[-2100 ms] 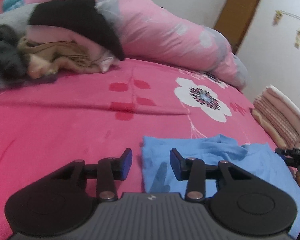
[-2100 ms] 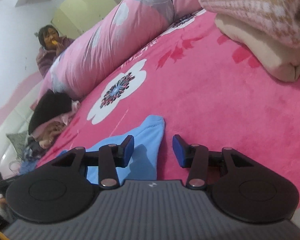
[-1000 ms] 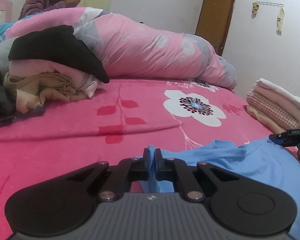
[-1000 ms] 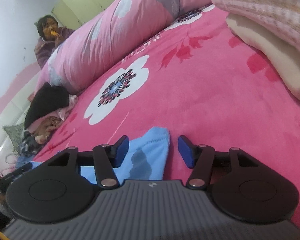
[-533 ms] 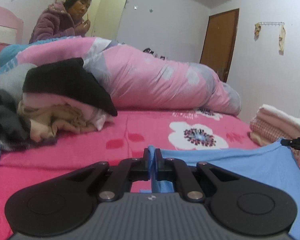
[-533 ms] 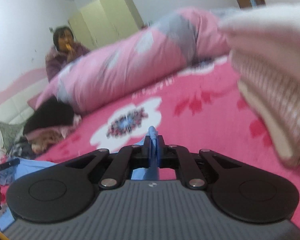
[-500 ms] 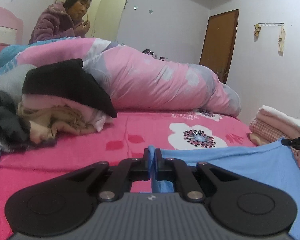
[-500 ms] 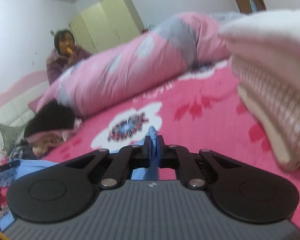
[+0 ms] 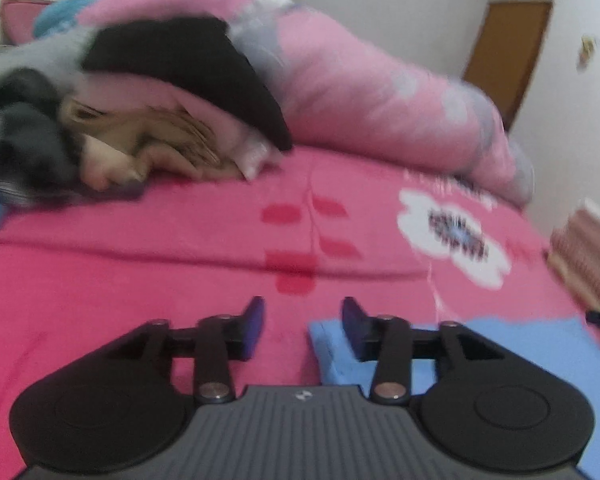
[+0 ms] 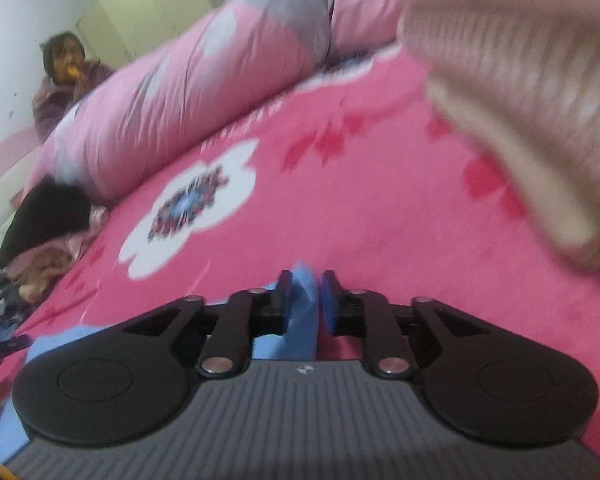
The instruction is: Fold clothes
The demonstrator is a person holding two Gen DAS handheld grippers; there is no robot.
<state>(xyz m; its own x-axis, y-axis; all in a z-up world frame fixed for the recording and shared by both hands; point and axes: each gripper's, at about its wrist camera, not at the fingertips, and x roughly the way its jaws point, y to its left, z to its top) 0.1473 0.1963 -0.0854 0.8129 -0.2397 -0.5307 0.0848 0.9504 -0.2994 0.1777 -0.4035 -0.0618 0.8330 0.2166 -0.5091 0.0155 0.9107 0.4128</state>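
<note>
**Left wrist view: jaws parting beside the blue cloth, right jaws easing off its corner**

Left wrist view shows your left gripper with its jaws opening, nothing between them but bare bedspread; the right-hand pad sits over the near corner of the blue garment, which lies flat on the bed, thin and smooth, with a straight far edge running off to the right. The tip of your other gripper pokes in at that edge, far right.

In the right wrist view, your right gripper has a bunched fold of the same blue cloth standing upright between its pads. Those jaws are opening too, a narrow gap showing on the right side of the fold; whether the left pad touches the cloth you cannot tell through the blur.

The pink bedspread is plush, printed with a white flower and red leaves, with one long crease across it. Ahead of both grippers it lies open and flat. A puffy pink quilt roll bounds the far side, a rumpled heap of unfolded clothes the far left, and a stack of folded knits looms close on your right. A person sits beyond the quilt.
</note>
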